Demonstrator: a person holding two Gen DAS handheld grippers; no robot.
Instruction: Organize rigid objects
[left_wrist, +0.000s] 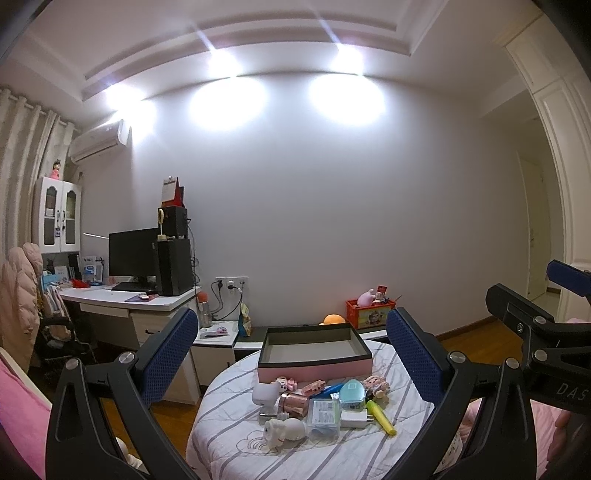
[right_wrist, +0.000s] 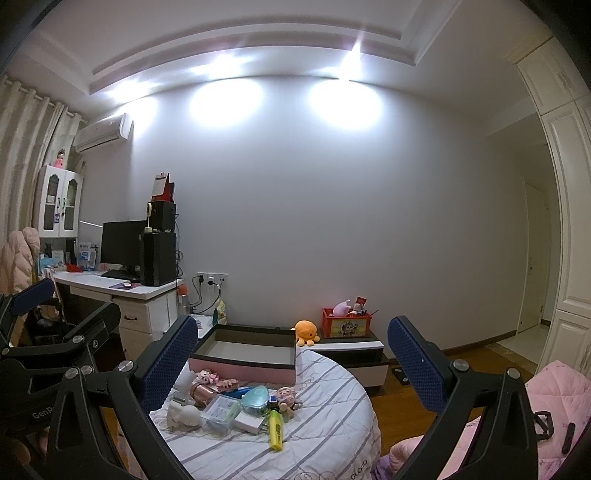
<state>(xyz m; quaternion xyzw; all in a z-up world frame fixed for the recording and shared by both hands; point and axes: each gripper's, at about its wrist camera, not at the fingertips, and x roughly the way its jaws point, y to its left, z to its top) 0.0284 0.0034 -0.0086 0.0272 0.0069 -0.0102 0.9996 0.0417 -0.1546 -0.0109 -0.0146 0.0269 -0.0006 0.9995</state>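
Observation:
An empty pink box (left_wrist: 314, 352) (right_wrist: 246, 353) with a dark rim sits at the far end of a striped round bed surface (left_wrist: 369, 443) (right_wrist: 332, 406). In front of it lies a pile of small things: a yellow highlighter (left_wrist: 381, 416) (right_wrist: 275, 430), a teal case (left_wrist: 352, 394) (right_wrist: 255, 398), a clear plastic box (left_wrist: 324, 413) (right_wrist: 221, 410), a white charger (left_wrist: 353, 419) (right_wrist: 250, 424), a rose-gold cup (left_wrist: 293, 403) (right_wrist: 201, 391), white toys (left_wrist: 284, 430) (right_wrist: 183, 415). My left gripper (left_wrist: 291, 362) is open above the pile. My right gripper (right_wrist: 291, 363) is open too, holding nothing.
A desk (left_wrist: 125, 299) with a monitor (left_wrist: 133, 254) stands at the left, a low bedside cabinet (right_wrist: 351, 347) with an orange plush (right_wrist: 306, 331) and a red toy crate (right_wrist: 345, 323) behind the bed. Pink bedding (right_wrist: 554, 398) lies at the right. Wooden floor surrounds the bed.

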